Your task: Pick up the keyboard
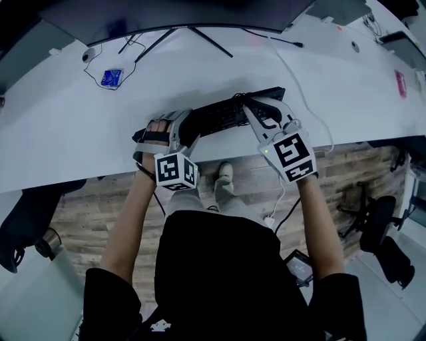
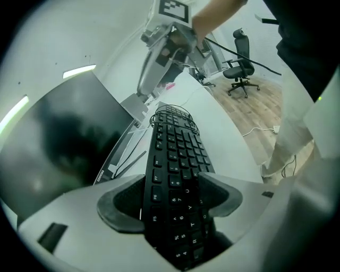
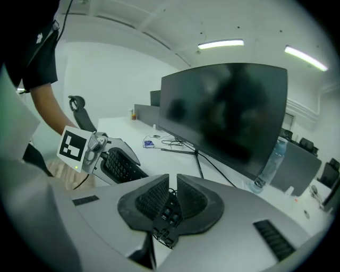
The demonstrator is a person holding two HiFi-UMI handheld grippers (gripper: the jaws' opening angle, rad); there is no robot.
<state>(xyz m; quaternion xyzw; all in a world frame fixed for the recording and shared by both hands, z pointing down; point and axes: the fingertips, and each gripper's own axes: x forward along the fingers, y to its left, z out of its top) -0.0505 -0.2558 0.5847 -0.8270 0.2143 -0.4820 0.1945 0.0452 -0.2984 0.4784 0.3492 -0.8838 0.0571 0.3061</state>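
Left claw (image 2: 172, 194), lower centre of the left gripper view, pinches the keyboard (image 2: 175, 154) across its width. Right claw (image 3: 171, 201) is almost pressed together, pinching the keyboard's end. In the head view the keyboard is mid-frame at the tabletop (image 1: 80, 133) edge, monitor (image 1: 166, 13) beyond

White desk (image 1: 66, 133), monitor stand (image 1: 212, 42), blue item (image 1: 112, 78)

The left forearm (image 1: 123, 233) and right forearm (image 1: 321, 226) reach forward over the near edge of the white tabletop (image 1: 60, 140), both slanting downward. The grey two-jaw left gripper (image 2: 172, 194) is clamped on the black keyboard (image 2: 178, 154) — one dark pad lies over the keys. The matching right gripper (image 3: 171, 204) pinches the keyboard's other end, with its jaws almost together.
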